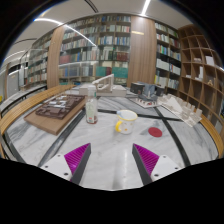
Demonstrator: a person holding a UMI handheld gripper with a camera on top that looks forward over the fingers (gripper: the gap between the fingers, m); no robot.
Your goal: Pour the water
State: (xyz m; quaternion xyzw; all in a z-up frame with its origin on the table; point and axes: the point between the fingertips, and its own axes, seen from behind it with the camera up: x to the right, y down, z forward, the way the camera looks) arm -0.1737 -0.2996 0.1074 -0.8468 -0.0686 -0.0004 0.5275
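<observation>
The gripper (110, 160) sat nearest, its two fingers spread wide apart with nothing between them; the left pad (76, 156) and right pad (148, 158) showed magenta, and the finger bases were cut off below. Under them ran a pale marble-patterned table (105, 150).

Ahead of the fingers, well apart from them, stood a pale cup (126, 122), with a small red dish (155, 131) just to its right. Its contents could not be made out. Left of the cup, a clear bottle (92, 106) stood upright; its water level was hard to judge. Further left lay a dark wooden tray (55, 111) carrying small items too tiny to name.

At the far right of the table were a boxy item (147, 95) and some clear glassware (180, 108), both indistinct. Beyond everything, bookshelves (95, 50) filled the far wall, the titles unreadable.
</observation>
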